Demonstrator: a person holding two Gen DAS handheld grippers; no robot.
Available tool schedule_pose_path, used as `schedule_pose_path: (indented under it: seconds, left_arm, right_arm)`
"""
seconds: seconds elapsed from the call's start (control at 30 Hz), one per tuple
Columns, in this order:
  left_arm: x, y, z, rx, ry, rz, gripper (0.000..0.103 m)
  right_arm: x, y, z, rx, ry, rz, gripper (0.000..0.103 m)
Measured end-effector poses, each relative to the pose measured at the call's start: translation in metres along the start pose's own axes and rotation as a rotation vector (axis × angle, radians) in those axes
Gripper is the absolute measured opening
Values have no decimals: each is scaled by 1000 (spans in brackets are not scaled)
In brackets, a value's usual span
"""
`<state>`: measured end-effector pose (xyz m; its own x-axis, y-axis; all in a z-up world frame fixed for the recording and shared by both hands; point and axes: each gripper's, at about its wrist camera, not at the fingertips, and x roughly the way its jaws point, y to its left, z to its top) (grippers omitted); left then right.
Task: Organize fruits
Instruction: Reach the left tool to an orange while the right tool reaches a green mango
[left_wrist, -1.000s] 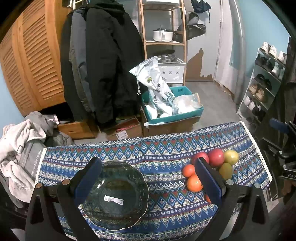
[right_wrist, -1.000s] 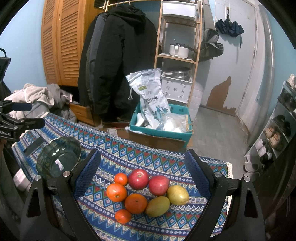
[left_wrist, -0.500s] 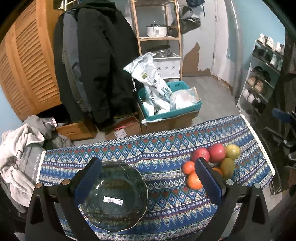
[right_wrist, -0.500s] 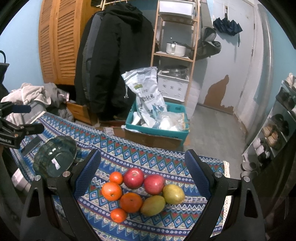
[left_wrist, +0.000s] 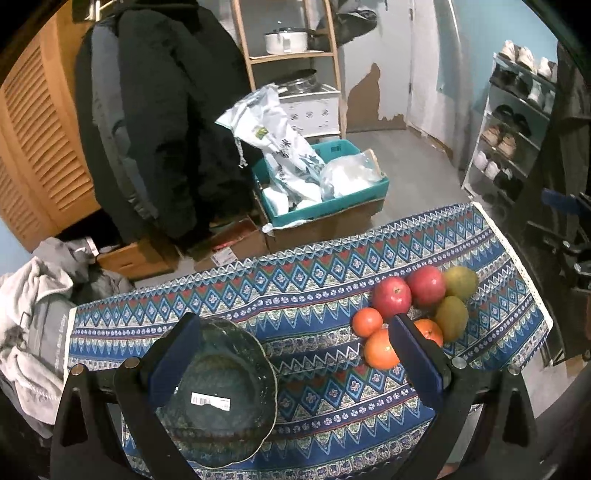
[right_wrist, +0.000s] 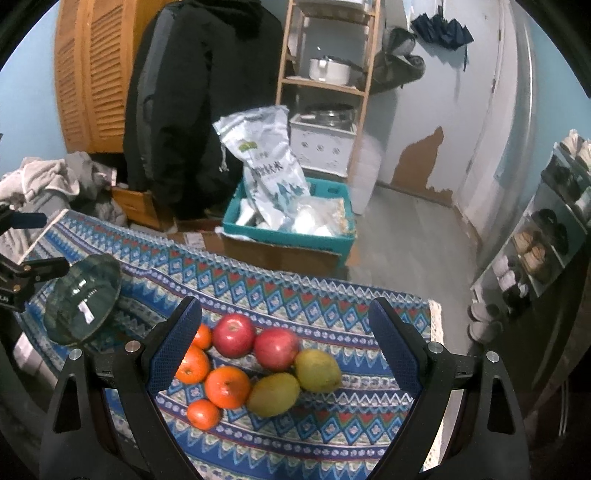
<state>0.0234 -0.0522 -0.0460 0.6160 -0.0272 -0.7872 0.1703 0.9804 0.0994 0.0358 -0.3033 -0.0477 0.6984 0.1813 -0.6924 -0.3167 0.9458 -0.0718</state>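
One barcode sticker (left_wrist: 209, 401) inside glass bowl (left_wrist: 218, 391), text unreadable; rice sack (right_wrist: 266, 166) print too blurred to read. Left gripper (left_wrist: 291, 360) jaws wide apart, holding nothing, bowl lower left of frame between them. Right gripper (right_wrist: 284, 339) jaws apart, empty, over fruit pile (right_wrist: 255, 365) at lower centre: apples, oranges, mangoes touching on patterned tablecloth (right_wrist: 332, 424). Teal crate (right_wrist: 325, 240) beyond table edge.
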Motion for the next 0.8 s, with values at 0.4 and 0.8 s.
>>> schedule_pose_path:
  seconds: [0.4,0.8]
  left_arm:
    - [48,-27,2,25,99,-64,102]
    - [110,-46,-1,36,217,-120,102]
  right_arm:
    - [47,-27,-13,10,143,-10,90]
    - [91,-46,-32,33,299,25,90]
